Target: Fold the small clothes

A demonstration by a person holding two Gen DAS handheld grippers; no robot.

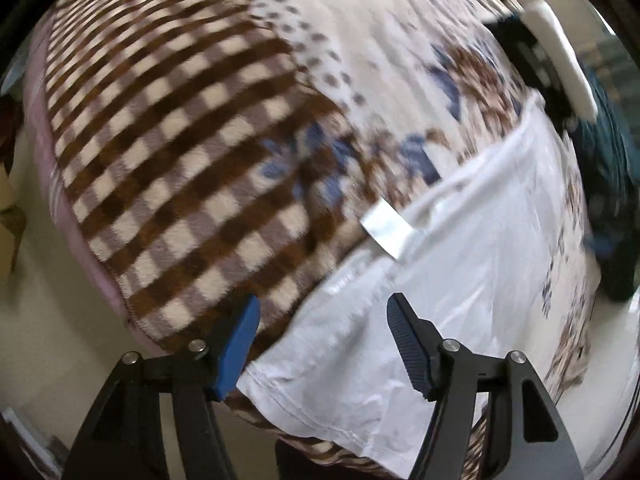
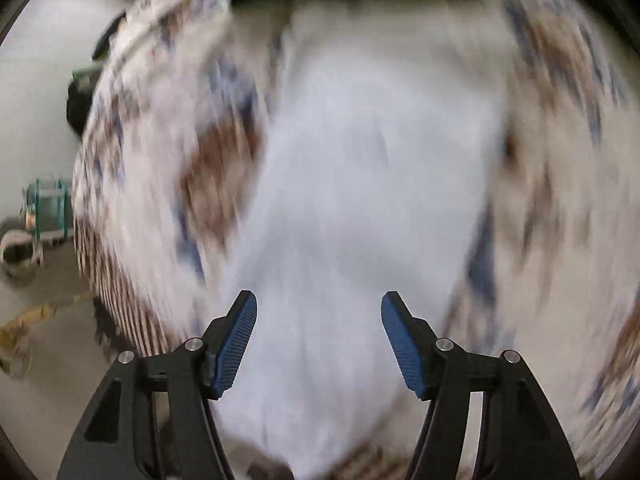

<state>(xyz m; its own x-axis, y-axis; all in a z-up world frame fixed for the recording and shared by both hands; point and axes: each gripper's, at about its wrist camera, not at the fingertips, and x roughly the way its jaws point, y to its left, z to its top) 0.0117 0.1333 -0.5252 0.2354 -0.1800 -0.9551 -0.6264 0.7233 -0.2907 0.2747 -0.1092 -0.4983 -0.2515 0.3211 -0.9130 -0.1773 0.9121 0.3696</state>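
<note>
The white garment lay flat on the patterned blanket, stretched as a long band from about 7 o'clock up to 2 o'clock in the left wrist view. It probably lay that way because a fold had just been laid down and let go, with its hemmed edge falling near the blanket's checked border. 1 silvery label stuck out from its upper edge at about 12 o'clock of the left gripper.

The left gripper hung above the garment's lower end with its 2 blue fingers spread apart and nothing between them, the cloth lying well below. That reads as a release, not a reach.

The right gripper pointed down at the same white cloth, which filled the middle of its heavily blurred view. Its 2 fingers also stood apart and pressed on nothing. In the left wrist view the right gripper showed at 2 o'clock as a dark body with a white plate, above the garment's far end, so each gripper worked 1 end.

Counted: 1 white garment, 1 blanket, 1 label, 2 grippers, 4 fingers. No second garment could be made out. The blur hid how many layers the cloth held, so I could not tell how far the folding had got.
</note>
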